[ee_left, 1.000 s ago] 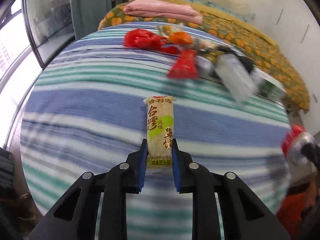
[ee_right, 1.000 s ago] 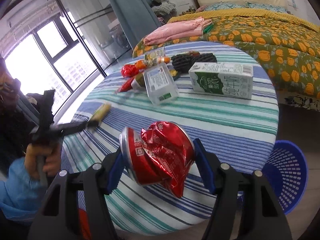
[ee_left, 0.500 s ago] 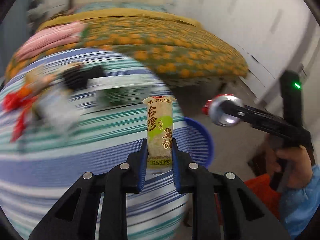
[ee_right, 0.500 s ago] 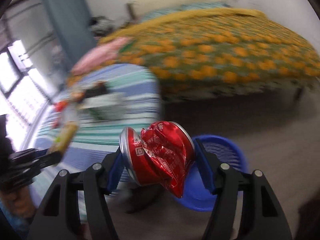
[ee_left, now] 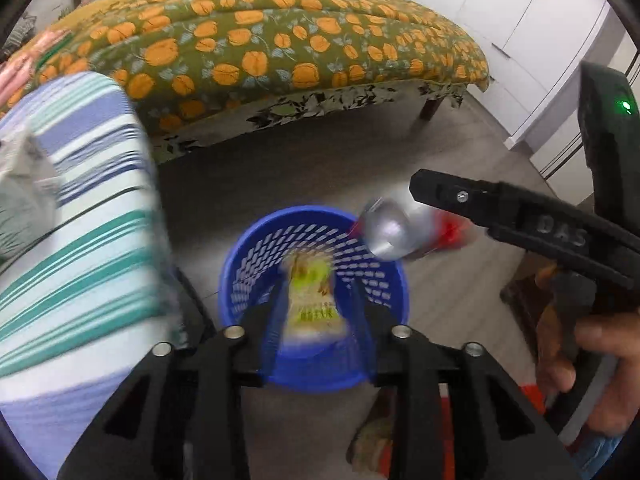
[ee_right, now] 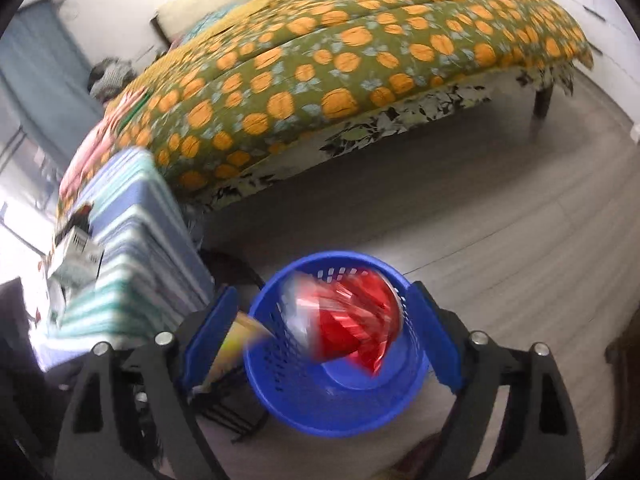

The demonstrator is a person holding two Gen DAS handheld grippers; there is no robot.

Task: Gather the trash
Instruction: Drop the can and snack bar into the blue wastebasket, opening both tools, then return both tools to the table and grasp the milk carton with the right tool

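Note:
A blue mesh basket (ee_left: 240, 268) stands on the floor straight below both grippers. My left gripper (ee_left: 318, 320) hangs over it, its jaws opening. A yellow-green snack wrapper (ee_left: 312, 300), blurred, sits loose between the fingers over the basket's mouth. In the right wrist view my right gripper (ee_right: 322, 336) is also opening. The crushed red can (ee_right: 348, 320) is blurred between its blue pads (ee_right: 432, 340), with a gap on each side, above the basket (ee_right: 320, 412). The left wrist view shows that can (ee_left: 396, 232) at the basket's right rim.
The round table with a striped cloth (ee_left: 80, 240) is left of the basket, and more trash (ee_right: 76, 252) lies on it. A bed with an orange-flowered cover (ee_left: 280, 40) stands behind. Grey floor surrounds the basket. A person's hand (ee_left: 592, 352) holds the right gripper.
Both grippers swung from over the table to above the blue basket. Their jaws have widened, and the wrapper and the can have come loose.

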